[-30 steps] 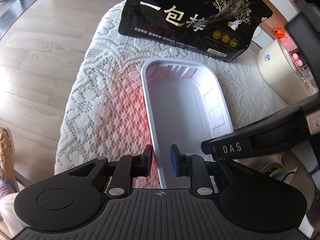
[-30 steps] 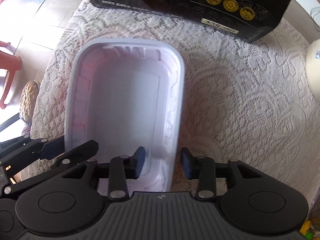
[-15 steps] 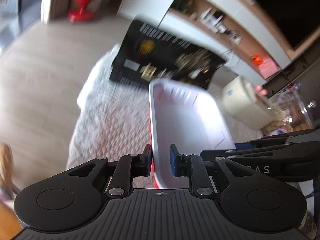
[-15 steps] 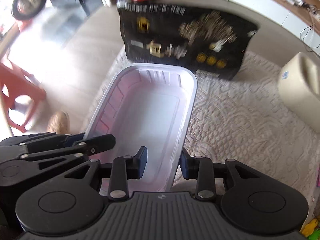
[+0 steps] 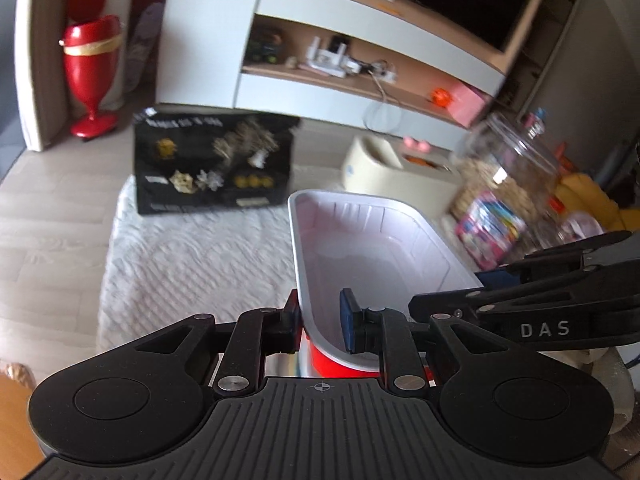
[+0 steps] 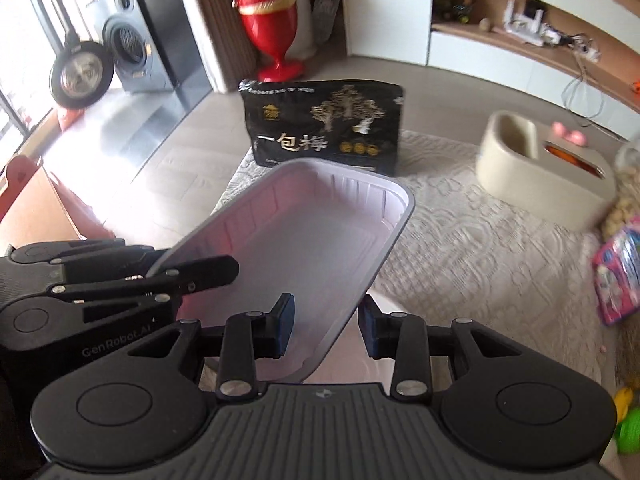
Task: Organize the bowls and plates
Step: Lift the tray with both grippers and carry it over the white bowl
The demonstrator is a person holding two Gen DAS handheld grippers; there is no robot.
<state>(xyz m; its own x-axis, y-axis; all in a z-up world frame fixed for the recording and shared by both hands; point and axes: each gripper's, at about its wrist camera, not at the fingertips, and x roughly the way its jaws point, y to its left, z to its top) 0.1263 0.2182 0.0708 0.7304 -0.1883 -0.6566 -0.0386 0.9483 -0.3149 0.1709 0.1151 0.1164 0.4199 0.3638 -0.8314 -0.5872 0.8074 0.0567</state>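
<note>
Left gripper (image 5: 319,322): matte black housing, ribbed grey-black top plate, two round discs, silver pivot screws, white crosshair mark.
Left pads (image 5: 346,321): blue, on black linkage arms.
Right gripper (image 6: 326,330): same black build; white "DAS" lettering on its side.
Right pads (image 6: 286,326): dark blue.
Branding: "GenRobot.AI" on the left unit's side.

Left tool (image 5: 319,320) pinched narrow; right tool (image 6: 326,330) spread wider, side by side.
</note>
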